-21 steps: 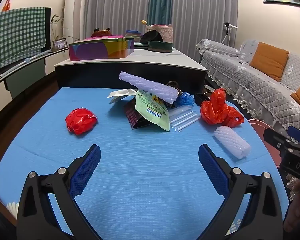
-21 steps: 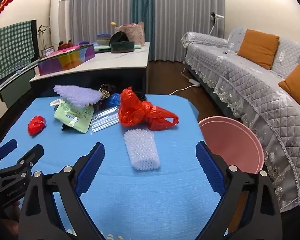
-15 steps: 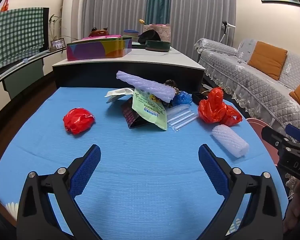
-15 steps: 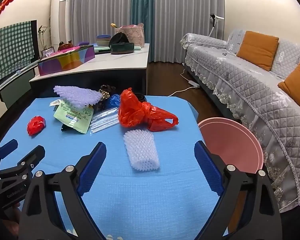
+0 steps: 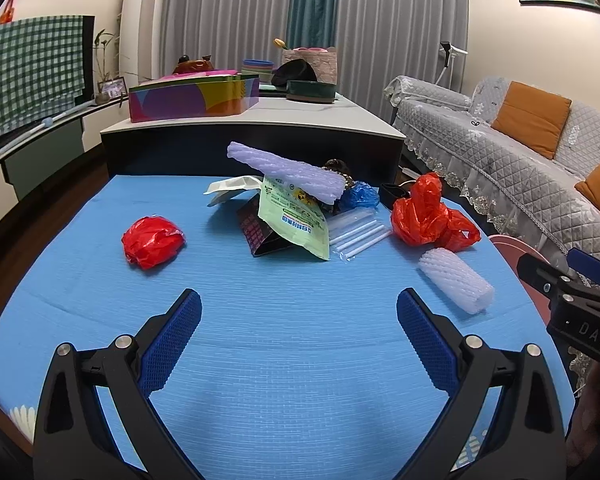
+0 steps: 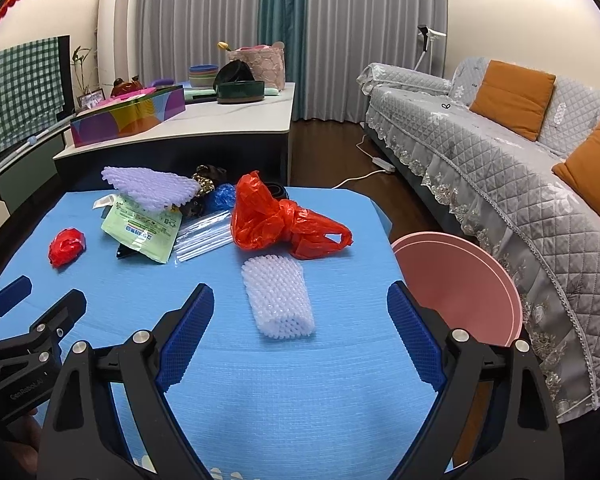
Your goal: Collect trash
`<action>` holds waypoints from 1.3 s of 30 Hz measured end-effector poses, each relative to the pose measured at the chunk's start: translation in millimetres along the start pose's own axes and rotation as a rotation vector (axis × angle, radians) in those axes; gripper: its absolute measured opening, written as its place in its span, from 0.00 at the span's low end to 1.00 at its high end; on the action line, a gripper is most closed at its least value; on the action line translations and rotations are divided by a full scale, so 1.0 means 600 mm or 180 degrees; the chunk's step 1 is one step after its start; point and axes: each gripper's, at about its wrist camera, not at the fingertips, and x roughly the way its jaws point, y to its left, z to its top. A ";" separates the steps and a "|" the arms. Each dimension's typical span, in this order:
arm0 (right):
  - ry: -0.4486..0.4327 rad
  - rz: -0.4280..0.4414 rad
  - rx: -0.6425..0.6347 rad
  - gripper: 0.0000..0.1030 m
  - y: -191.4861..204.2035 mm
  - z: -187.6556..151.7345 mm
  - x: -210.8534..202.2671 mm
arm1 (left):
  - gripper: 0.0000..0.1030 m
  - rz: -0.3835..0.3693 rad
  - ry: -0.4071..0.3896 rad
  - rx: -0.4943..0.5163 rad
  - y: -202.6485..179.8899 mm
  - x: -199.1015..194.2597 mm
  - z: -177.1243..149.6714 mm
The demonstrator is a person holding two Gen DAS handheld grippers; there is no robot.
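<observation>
1. The trash lay scattered on a blue table (image 5: 260, 360): a white foam net sleeve (image 6: 278, 294) lay on its side nearest the right gripper, just beyond its fingertips and roughly between them.
2. A loose red plastic bag (image 6: 284, 226) sat just behind the sleeve, close to the table's right edge.
3. A clear packet of straws (image 6: 204, 234) lay left of that bag, touching a green snack pouch (image 5: 296, 220) that leaned over a dark packet.
4. A lilac foam sheet (image 5: 288, 172) rested on top of the heap, with a blue wrapper (image 5: 360, 196) beside it.
5. A crumpled red bag (image 5: 152, 242) lay apart on the left side of the table.
6. A pink bin (image 6: 456, 280) stood off the table's right edge.
7. The right gripper (image 6: 300, 308) hung above the table, fingers spread wide, grasping nothing.
8. The left gripper (image 5: 298, 312) was likewise released, over bare blue surface, well short of the heap.
9. Beyond stood a white-topped counter (image 5: 300, 120) and a grey quilted sofa (image 6: 500, 168).
</observation>
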 end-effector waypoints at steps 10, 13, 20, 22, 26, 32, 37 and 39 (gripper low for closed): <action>-0.0017 0.0018 -0.0022 0.84 0.004 -0.002 -0.003 | 0.92 -0.0006 -0.0001 0.0000 -0.001 0.000 0.000; -0.0008 -0.0002 -0.0050 0.84 0.005 -0.001 -0.003 | 0.92 -0.0004 0.0002 0.0001 -0.001 0.000 0.000; 0.0046 -0.0013 -0.0063 0.84 0.007 -0.001 -0.003 | 0.92 -0.0004 0.0001 -0.0001 -0.001 0.000 0.000; 0.0035 -0.0005 -0.0057 0.84 0.007 0.000 -0.004 | 0.92 -0.0005 0.0003 -0.0003 -0.001 0.000 0.000; 0.0054 0.0012 -0.0066 0.84 0.008 0.001 -0.002 | 0.91 -0.0002 0.0002 -0.0006 -0.001 0.000 0.000; 0.0025 0.0055 0.0011 0.84 0.005 0.002 0.016 | 0.90 0.0089 -0.0012 -0.0058 0.004 0.007 0.006; -0.0029 0.0070 0.0043 0.84 0.002 0.010 0.051 | 0.90 0.0234 -0.0013 -0.0150 0.023 0.028 0.017; 0.0018 0.0087 0.0054 0.84 0.002 0.010 0.067 | 0.90 0.0293 -0.0021 -0.0197 0.036 0.037 0.024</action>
